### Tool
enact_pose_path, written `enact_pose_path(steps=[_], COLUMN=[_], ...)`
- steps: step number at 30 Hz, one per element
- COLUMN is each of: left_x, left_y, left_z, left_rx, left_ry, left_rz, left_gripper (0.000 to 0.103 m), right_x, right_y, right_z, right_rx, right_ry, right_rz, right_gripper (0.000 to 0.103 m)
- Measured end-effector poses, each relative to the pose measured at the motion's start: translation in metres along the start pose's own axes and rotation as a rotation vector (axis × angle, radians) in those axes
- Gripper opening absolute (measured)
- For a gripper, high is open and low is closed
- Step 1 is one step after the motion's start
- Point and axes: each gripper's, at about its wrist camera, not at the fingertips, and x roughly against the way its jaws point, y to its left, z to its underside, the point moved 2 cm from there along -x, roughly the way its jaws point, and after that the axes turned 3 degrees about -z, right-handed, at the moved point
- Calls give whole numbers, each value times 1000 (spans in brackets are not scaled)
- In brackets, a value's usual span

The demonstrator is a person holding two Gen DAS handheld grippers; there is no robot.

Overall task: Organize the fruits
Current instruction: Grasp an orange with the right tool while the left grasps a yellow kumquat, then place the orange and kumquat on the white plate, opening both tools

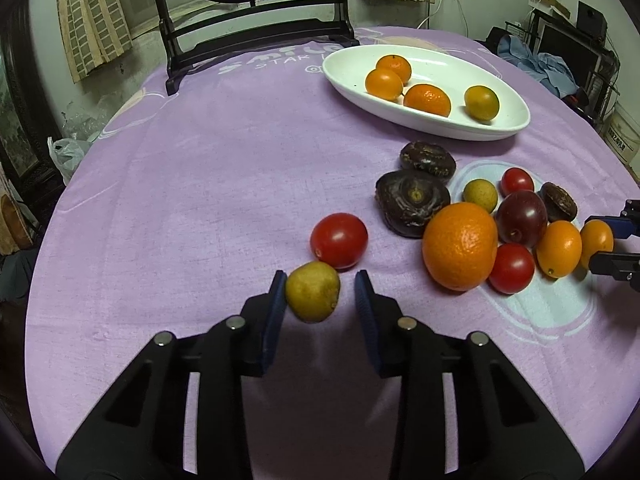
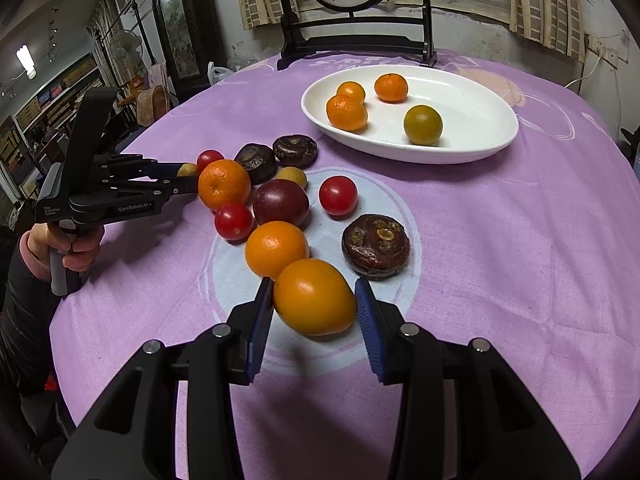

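Observation:
My left gripper (image 1: 320, 284) is open around a small yellow-green fruit (image 1: 313, 292) that touches the left pad; a gap shows at the right pad. A red cherry tomato (image 1: 339, 240) lies just beyond it. My right gripper (image 2: 314, 294) is open around an orange kumquat (image 2: 314, 297), both pads close to it. A white oval dish (image 1: 424, 120) holds three orange citrus and a greenish one (image 2: 423, 125). A cluster of loose fruit lies on the purple cloth: a large orange (image 1: 460, 246), a dark plum (image 2: 281, 202), tomatoes and dark brown water chestnuts (image 2: 376, 246).
A black wooden stand (image 2: 356, 46) with a round painted screen stands at the table's far edge behind the dish. The left gripper and the hand holding it (image 2: 104, 196) show at the left of the right wrist view. Shelves and furniture surround the table.

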Motion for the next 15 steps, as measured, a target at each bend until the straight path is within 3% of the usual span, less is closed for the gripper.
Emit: enact_pose_path(steps=[4,10,15], left_x=[0,16,31], left_y=[3,12,4], left_z=[1,3,-27], left_rx=[12,111,189], left_ry=[4,-24,-93], left_rz=[-16,26,112], left_gripper=[27,26,26], right_x=[2,8,25], right_y=[1,5,-16], right_z=[0,-4,-34], right_rx=[4,2,-72], right_ry=[-7,-47,-270], right_rz=[-9,-65,36], right_gripper=[42,42,42])
